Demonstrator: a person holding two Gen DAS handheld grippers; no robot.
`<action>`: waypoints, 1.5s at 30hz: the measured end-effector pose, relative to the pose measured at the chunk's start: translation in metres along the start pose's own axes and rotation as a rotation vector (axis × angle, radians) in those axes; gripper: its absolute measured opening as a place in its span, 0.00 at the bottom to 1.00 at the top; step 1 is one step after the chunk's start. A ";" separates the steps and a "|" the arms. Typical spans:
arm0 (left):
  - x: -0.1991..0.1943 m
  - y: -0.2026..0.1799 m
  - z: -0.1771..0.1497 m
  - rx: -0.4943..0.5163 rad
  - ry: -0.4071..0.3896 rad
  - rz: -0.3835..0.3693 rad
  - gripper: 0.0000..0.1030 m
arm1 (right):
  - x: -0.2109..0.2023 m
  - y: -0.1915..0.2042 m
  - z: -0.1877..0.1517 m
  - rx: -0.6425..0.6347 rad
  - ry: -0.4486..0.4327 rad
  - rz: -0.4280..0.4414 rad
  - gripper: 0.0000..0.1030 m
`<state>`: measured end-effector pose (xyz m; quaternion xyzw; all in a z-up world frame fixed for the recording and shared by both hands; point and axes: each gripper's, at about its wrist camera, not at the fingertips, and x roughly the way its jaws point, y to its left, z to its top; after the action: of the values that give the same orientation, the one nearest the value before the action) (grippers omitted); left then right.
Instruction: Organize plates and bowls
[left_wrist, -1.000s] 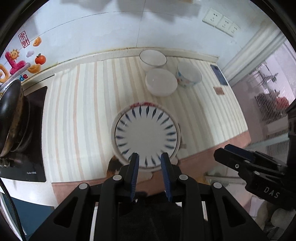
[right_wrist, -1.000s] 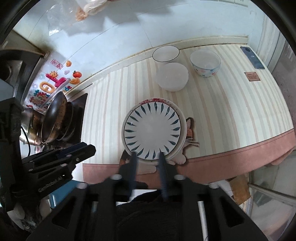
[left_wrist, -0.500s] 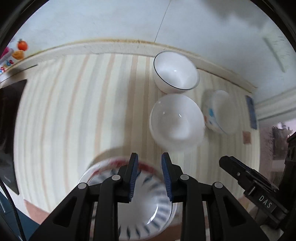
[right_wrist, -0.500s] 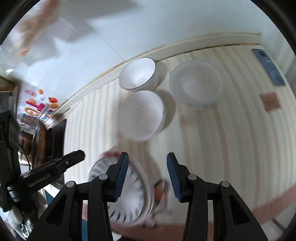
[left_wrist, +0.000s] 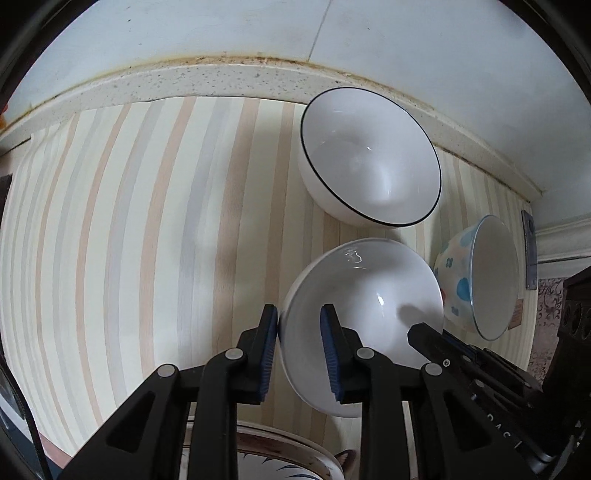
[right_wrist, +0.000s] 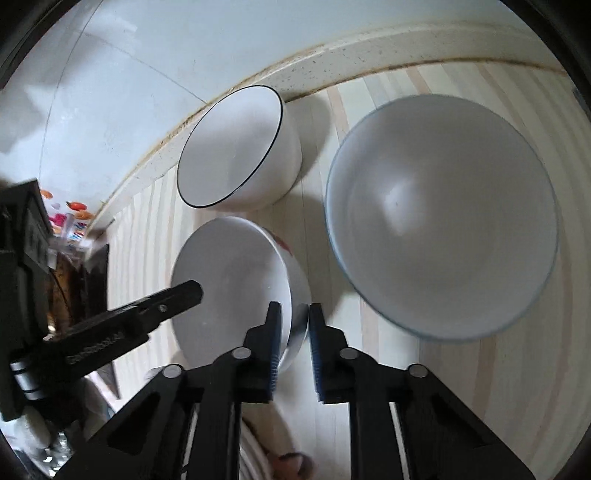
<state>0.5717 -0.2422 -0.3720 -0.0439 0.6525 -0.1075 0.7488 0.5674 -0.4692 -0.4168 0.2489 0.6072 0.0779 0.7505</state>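
A plain white bowl (left_wrist: 365, 314) (right_wrist: 229, 288) sits on the striped counter. My left gripper (left_wrist: 298, 325) is open with its fingers astride the bowl's left rim. My right gripper (right_wrist: 291, 321) straddles the bowl's right rim, its jaws narrow but with a gap still showing beside the rim. A black-rimmed white bowl (left_wrist: 369, 158) (right_wrist: 236, 147) stands behind it by the wall. A flower-patterned bowl (left_wrist: 480, 277) (right_wrist: 439, 218) stands to the right. The edge of the blue-patterned plate (left_wrist: 280, 461) shows at the bottom.
The raised counter backsplash (left_wrist: 221, 77) and the white wall run close behind the bowls. A phone (left_wrist: 530, 254) lies at the far right. Striped mat (left_wrist: 129, 240) stretches to the left. A stove and stickers (right_wrist: 70, 218) are far left.
Both grippers have moved forward and down from above the plate to the plain white bowl. Each now straddles one side of its rim. The right jaws have narrowed.
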 end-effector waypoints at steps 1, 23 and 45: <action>-0.001 0.000 -0.001 0.001 0.001 0.007 0.20 | 0.001 0.001 -0.001 -0.004 -0.005 -0.005 0.14; -0.058 -0.074 -0.112 0.160 -0.003 -0.048 0.20 | -0.107 -0.028 -0.091 -0.019 -0.006 -0.004 0.14; 0.003 -0.127 -0.159 0.311 0.100 0.025 0.20 | -0.096 -0.121 -0.169 0.138 0.053 -0.057 0.14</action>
<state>0.4018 -0.3547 -0.3718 0.0859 0.6649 -0.1999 0.7145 0.3601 -0.5666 -0.4136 0.2805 0.6378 0.0210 0.7170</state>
